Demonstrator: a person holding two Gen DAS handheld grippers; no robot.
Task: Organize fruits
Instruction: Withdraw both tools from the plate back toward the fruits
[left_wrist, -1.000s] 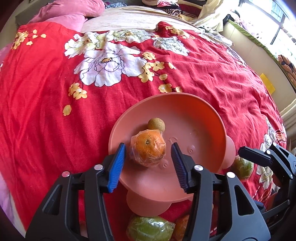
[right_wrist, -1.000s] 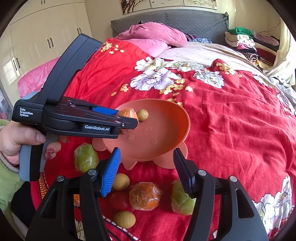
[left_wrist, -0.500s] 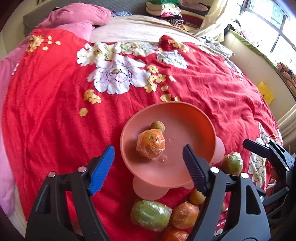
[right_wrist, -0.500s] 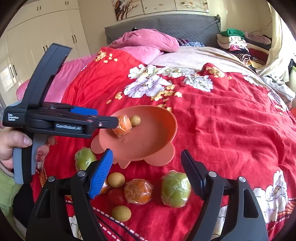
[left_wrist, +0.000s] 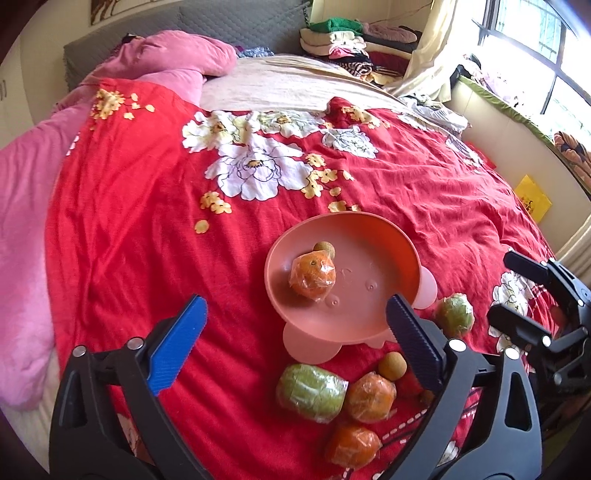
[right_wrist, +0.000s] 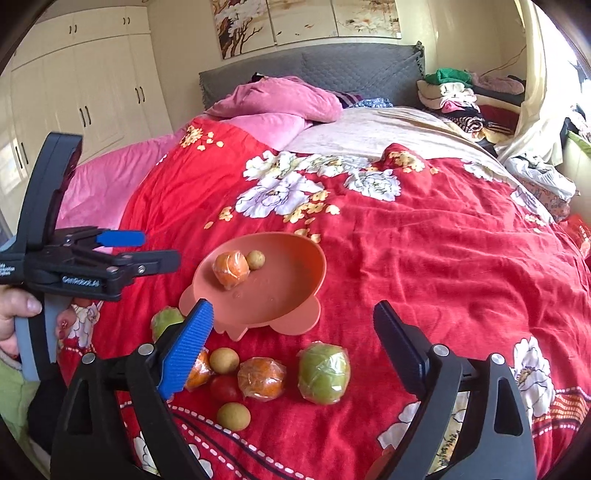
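A pink footed bowl (left_wrist: 343, 218) (right_wrist: 295, 240) stands on the red bedspread and holds a film-wrapped orange (left_wrist: 313, 273) (right_wrist: 231, 267) and a small brown longan (left_wrist: 325, 249) (right_wrist: 255, 259). My left gripper (left_wrist: 295, 326) (right_wrist: 147, 248) hangs back from the bowl's near side, its jaws opening wide with nothing between the pads. My right gripper (right_wrist: 291, 314) is opening too, empty, above the loose fruit: a wrapped green fruit (right_wrist: 324, 373) (left_wrist: 312, 391), a wrapped orange (right_wrist: 261, 378) (left_wrist: 370, 397), a red tomato (right_wrist: 224, 387) and longans (right_wrist: 223, 360).
A second green fruit (right_wrist: 166, 321) (left_wrist: 453, 314) lies beside the bowl, another orange (left_wrist: 352, 445) near the bed's front edge. Pink pillows (right_wrist: 280, 99) and folded clothes (right_wrist: 454, 92) sit at the far end. A hand (right_wrist: 18, 306) holds the left gripper.
The left jaws spread away from the wrapped orange and drew back and up; the orange stays in the bowl. The right jaws widened too as that gripper rose.
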